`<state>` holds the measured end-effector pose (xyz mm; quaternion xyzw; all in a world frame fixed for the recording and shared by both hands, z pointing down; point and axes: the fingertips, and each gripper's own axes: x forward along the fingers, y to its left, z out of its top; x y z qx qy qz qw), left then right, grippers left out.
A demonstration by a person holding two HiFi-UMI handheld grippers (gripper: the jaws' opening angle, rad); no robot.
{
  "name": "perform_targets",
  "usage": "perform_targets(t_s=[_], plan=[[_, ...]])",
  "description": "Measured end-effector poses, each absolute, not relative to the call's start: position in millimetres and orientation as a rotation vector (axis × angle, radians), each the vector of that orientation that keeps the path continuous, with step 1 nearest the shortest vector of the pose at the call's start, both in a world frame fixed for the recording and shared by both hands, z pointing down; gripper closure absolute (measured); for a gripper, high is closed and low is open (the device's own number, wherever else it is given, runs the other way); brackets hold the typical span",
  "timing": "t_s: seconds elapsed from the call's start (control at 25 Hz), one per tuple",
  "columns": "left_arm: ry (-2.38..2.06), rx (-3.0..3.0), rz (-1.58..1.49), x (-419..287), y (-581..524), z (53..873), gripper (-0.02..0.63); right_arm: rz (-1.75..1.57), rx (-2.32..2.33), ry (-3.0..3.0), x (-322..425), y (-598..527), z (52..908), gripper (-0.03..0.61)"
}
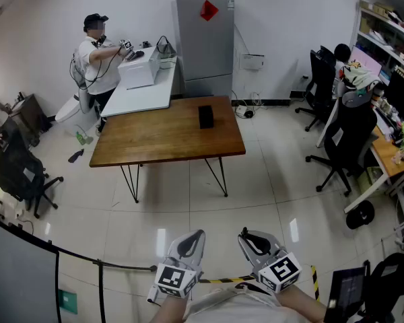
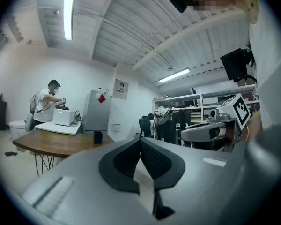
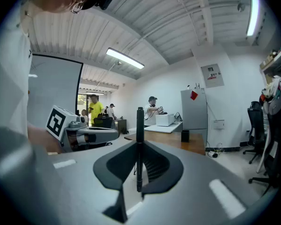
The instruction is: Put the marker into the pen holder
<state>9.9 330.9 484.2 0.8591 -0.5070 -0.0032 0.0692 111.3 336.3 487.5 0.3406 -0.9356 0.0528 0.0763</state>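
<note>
Right gripper view | right fingers grip marker | left fingers closed

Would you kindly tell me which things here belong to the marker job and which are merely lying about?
Job in hand: marker, gripped in the right claw; black pen holder on the wooden table.
Lying about: white table; grey refrigerator; black office chair.

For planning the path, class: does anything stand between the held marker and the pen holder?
Nothing visible: only floor and tabletop lie between the marker in the right tongs and the pen holder.
</note>
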Motion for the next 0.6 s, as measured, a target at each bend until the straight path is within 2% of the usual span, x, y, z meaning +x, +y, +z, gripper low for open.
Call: perform_targets(t_s=[0.6], plan=[[-1.544, 2.56, 0.028, -7, 263, 509, 0.601, 0.169, 0.973, -2.823, 90, 261, 501, 0.543]])
